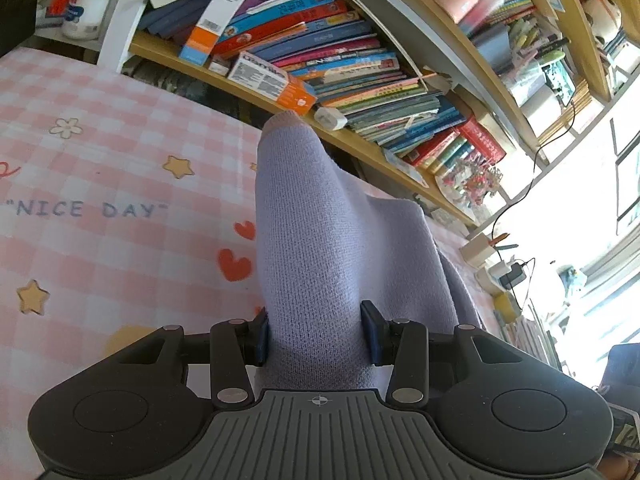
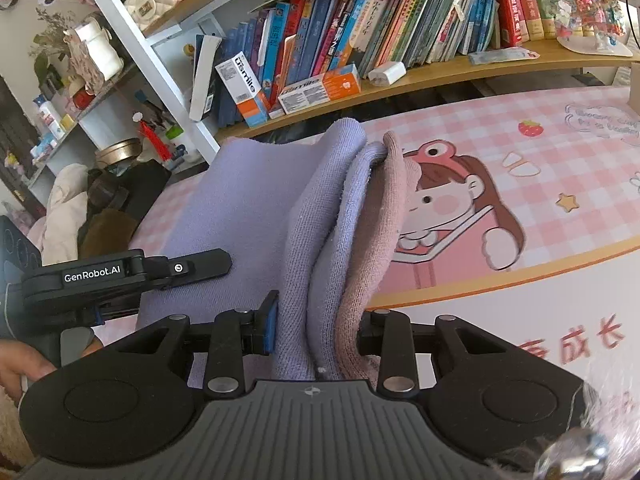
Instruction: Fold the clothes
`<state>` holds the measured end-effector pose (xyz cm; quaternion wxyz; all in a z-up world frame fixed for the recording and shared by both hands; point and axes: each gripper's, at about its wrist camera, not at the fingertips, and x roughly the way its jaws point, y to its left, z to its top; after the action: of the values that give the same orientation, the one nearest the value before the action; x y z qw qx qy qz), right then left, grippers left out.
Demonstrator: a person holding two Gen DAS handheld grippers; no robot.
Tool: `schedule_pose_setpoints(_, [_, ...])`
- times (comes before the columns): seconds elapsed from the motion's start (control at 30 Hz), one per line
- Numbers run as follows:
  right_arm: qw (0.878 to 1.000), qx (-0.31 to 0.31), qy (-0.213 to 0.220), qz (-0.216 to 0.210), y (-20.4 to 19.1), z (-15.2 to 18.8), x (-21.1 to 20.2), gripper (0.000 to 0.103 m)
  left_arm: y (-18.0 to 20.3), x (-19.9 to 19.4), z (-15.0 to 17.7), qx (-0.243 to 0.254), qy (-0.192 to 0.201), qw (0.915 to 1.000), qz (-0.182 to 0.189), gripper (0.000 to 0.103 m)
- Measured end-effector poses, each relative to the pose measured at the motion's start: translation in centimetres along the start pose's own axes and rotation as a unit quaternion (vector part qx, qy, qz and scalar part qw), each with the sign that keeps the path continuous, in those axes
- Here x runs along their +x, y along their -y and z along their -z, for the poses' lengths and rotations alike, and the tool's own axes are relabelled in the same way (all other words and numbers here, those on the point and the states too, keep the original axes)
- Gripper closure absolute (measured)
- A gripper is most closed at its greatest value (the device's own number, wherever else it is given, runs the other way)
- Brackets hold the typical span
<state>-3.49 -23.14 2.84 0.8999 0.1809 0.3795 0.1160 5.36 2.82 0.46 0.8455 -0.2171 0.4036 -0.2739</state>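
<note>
Left wrist view first: the left tool [image 1: 318, 334] is clamped on a thick bunch of the lavender knitted garment with dusty-pink trim [image 1: 316, 248], with the blue pads pressing into the knit from both sides. The fabric runs forward from the jaws as a raised ridge, ending in a pinkish cuff, and hangs above the pink checked mat printed with stars, hearts and "NICE DAY" [image 1: 88, 152] that covers the worktop.

Right wrist view tells the same story on the other side. The right tool [image 2: 316, 330] is gripping several stacked layers of that garment [image 2: 304, 220], lavender on the left and the pink trim on the right of the bundle. The rest of the knit spreads flat to the left over the mat [image 2: 560, 184], and the left tool shows up there at the frame edge, sitting right over that flat lavender panel, with a bit of the person's hand [image 2: 20, 364] behind it.

So my read: both ends are pinched and it's mid-fold, carrying the lifted edge across. Tips for doing this bit well, imo:
- keep both tools level with each other so the carried edge stays straight
- keep mild tension between them, since knit sags and bunches fast
- don't let go until the lifted edge lines up over the flat panel
- watch the right bundle, as the pink layer sits at the outer side and could slip out first

The wooden shelf crammed with colourful books [image 2: 360, 40] is close behind, so keep the swing low.
</note>
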Motion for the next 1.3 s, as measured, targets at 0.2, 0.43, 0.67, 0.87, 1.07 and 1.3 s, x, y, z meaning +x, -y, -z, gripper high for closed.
schedule_pose_setpoints(0.2, [1.0,0.0,-0.001,0.01,-3.0,0.5,2.0,0.073,-3.3,-1.1,-1.0,-0.002,-0.005,0.9999,0.01,0.061])
schedule_pose_setpoints(0.43, [1.0,-0.018,-0.015,0.006,-6.1,-0.4,5.4,0.072,-7.1,-1.9,-3.0,-0.015,0.003,0.9999,0.004,0.061])
schedule_pose_setpoints(0.67, [0.999,-0.037,-0.009,-0.006,-7.8,-3.5,10.1,0.072,-10.1,-0.8,-7.1,-0.012,0.021,0.9997,-0.006,0.061])
schedule_pose_setpoints(0.87, [0.998,-0.055,-0.003,-0.005,-8.4,-6.5,14.2,0.072,-12.2,1.3,-10.3,-0.013,0.026,0.9995,-0.015,0.061])
schedule_pose_setpoints(1.07, [0.998,-0.069,-0.003,-0.001,-8.0,-8.3,17.5,0.072,-13.6,3.7,-12.2,-0.016,0.023,0.9994,-0.021,0.061])
schedule_pose_setpoints(1.3, [0.997,-0.074,0.011,-0.006,-6.9,-10.5,20.1,0.072,-14.4,6.0,-14.4,-0.017,0.034,0.999,-0.024,0.061])
